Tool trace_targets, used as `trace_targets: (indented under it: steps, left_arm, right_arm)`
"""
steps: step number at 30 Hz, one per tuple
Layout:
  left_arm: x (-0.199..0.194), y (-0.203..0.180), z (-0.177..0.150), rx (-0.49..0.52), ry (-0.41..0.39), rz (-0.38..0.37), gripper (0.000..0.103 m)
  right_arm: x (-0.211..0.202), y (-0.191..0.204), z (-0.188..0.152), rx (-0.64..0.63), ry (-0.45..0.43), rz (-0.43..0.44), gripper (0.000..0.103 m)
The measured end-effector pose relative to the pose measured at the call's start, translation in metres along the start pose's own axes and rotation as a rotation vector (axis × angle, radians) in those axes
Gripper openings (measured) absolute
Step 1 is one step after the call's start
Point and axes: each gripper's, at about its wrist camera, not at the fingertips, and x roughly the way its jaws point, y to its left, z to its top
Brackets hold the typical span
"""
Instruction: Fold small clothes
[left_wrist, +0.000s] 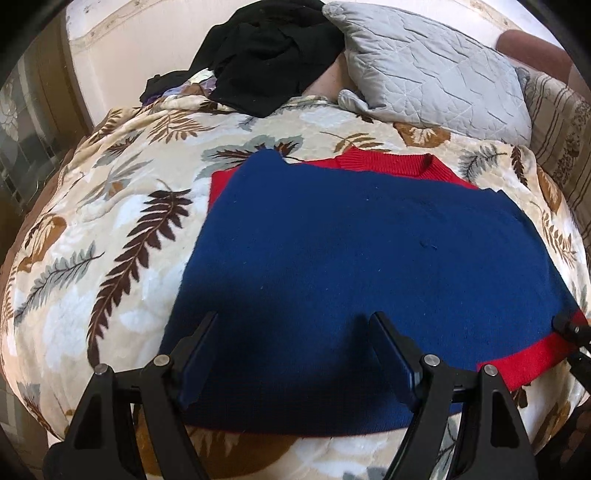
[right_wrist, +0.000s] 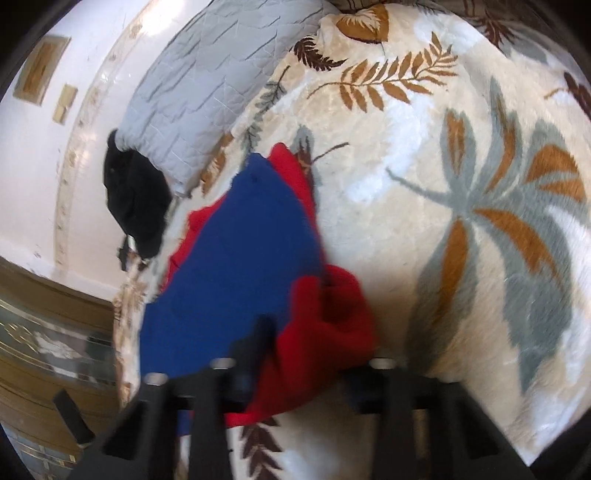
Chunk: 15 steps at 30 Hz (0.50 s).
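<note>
While lying flat on the leaf-patterned cream blanket (left_wrist: 122, 236), blue and red knit sweater (left_wrist: 351, 258) sitting beneath the spread left claw (left_wrist: 295, 354); right claw (right_wrist: 314, 350) pinching its red hem corner.

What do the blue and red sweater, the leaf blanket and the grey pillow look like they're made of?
Sweater: apparently fine matte knit, wool or acrylic, with a ribbed red collar. Leaf blanket: plush fleece, showing soft sheen and pile. Grey pillow: quilted satiny fabric, stitched lines visible, probably polyester.
</note>
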Motion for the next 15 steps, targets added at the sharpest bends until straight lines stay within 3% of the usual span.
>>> trace_targets:
  steps: [3, 5, 6, 7, 8, 9, 12, 15]
  left_arm:
    - [0.002, -0.003, 0.002, 0.004, 0.001, 0.001, 0.081]
    - [0.001, -0.003, 0.004, -0.003, -0.008, -0.006, 0.081]
    - [0.001, -0.004, 0.004, -0.001, -0.010, -0.010, 0.081]
    - [0.003, -0.004, 0.004, 0.003, -0.012, -0.013, 0.081]
    - [0.006, -0.005, 0.003, 0.006, -0.009, -0.012, 0.081]
    - [0.010, -0.006, 0.002, 0.008, 0.001, -0.012, 0.082]
    - [0.021, -0.007, -0.003, 0.005, 0.008, -0.001, 0.089]
    - [0.022, -0.006, -0.003, -0.003, 0.013, -0.006, 0.089]
  right_arm:
    - [-0.010, -0.001, -0.002, -0.037, 0.001, -0.042, 0.017]
    - [-0.017, -0.005, -0.003, -0.046, 0.027, -0.044, 0.023]
    - [-0.025, -0.008, -0.002, -0.058, 0.022, -0.046, 0.039]
    - [-0.030, -0.009, -0.001, -0.063, 0.013, -0.052, 0.077]
    - [-0.040, -0.009, 0.003, -0.061, -0.015, -0.051, 0.089]
    - [-0.051, -0.005, 0.010, -0.071, -0.052, -0.020, 0.092]
    - [-0.051, 0.018, 0.038, -0.164, -0.051, 0.041, 0.092]
    - [-0.003, 0.031, 0.084, -0.168, 0.060, 0.080, 0.092]
